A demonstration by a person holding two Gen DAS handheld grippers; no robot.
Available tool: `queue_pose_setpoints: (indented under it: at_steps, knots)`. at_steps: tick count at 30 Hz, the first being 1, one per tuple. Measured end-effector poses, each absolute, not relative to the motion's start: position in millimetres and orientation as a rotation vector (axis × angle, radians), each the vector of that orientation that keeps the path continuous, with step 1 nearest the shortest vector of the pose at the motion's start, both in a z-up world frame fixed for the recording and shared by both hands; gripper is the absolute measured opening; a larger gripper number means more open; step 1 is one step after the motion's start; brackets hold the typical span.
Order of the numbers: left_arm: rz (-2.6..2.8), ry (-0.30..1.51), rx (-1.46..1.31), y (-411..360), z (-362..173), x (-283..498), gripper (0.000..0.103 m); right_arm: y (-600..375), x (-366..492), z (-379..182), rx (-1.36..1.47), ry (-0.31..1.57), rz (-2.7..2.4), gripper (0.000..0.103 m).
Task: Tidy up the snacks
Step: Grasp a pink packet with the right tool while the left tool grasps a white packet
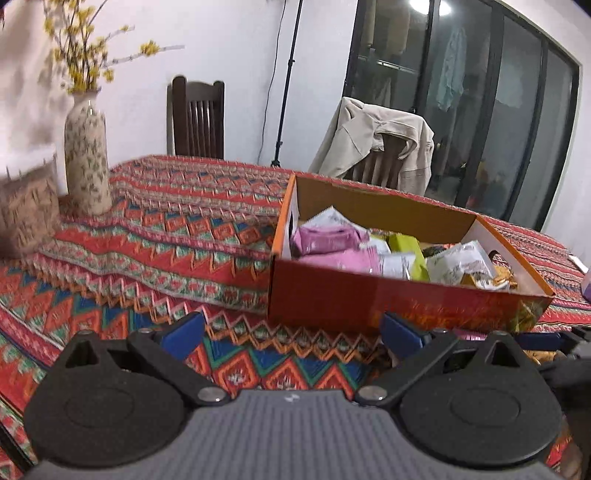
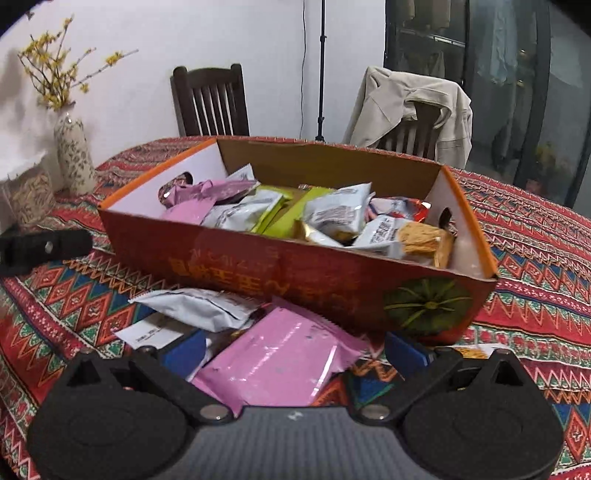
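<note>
Many snack packets [image 2: 332, 214] fill the orange cardboard box [image 2: 295, 280] on the patterned tablecloth [image 1: 166, 236]. 2 lie outside against its near wall: a pink packet [image 2: 273, 365], long axis toward us, partly hidden between our right gripper [image 2: 295, 354]'s spread fingers, and a white packet [image 2: 199, 306]. Our left gripper [image 1: 291, 332] gapes empty.

A white wall [image 2: 147, 55] backs the room. Against it stand a dark wooden chair [image 2: 210, 103] and a thin black stand [image 2: 322, 74] with a cable hanging beside it. A second chair [image 2: 421, 129] carries a beige jacket [image 2: 391, 107]. To the right, dark-framed glass doors [image 1: 480, 110] reflect a ceiling light [image 1: 428, 5] — pale shapes behind the glass may be hanging clothes. A patterned red cloth [image 1: 184, 221] covers the worktop, where a floral vase [image 1: 86, 147] holds yellow-flowered branches [image 1: 85, 48].
</note>
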State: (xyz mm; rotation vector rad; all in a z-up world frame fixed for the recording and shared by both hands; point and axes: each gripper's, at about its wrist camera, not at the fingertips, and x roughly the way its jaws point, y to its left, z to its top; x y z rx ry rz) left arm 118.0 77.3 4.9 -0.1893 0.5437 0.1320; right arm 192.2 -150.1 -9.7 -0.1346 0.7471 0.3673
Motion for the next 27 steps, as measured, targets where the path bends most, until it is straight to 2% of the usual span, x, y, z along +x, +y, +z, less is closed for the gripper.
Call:
queue_pose_setpoints:
  at_steps: [2,4,6,8,11,14,20,27]
  knots:
    - [0.124,0.543,-0.208,80.4,-0.2,117.6,0.103,-148.3,197.9,-12.9,-0.124,0.762,0.344,0.103]
    - [0.105,0.532,-0.225,81.8,-1.0,118.6,0.103,-146.2,202.0,-18.3,-0.121,0.778,0.327,0.099]
    - [0.091,0.530,-0.233,82.6,-2.5,120.6,0.103,-145.3,204.1,-24.2,-0.110,0.797,0.330,0.090]
    - [0.081,0.551,-0.247,83.7,-5.6,124.3,0.103,-144.5,201.4,-26.8,-0.121,0.788,0.327,0.089]
    - [0.069,0.570,-0.273,86.6,-8.9,127.4,0.103,-145.1,195.3,-26.3,-0.147,0.768,0.328,0.084]
    - [0.059,0.576,-0.280,86.9,-10.2,128.6,0.103,-151.8,189.2,-23.5,-0.153,0.751,0.354,0.072]
    - [0.052,0.584,-0.288,87.0,-11.9,129.9,0.103,-173.8,181.1,-20.0,-0.165,0.732,0.340,0.071]
    - [0.077,0.635,-0.292,85.0,-14.6,135.7,0.103,-211.6,187.4,-17.2,-0.033,0.682,0.287,0.071]
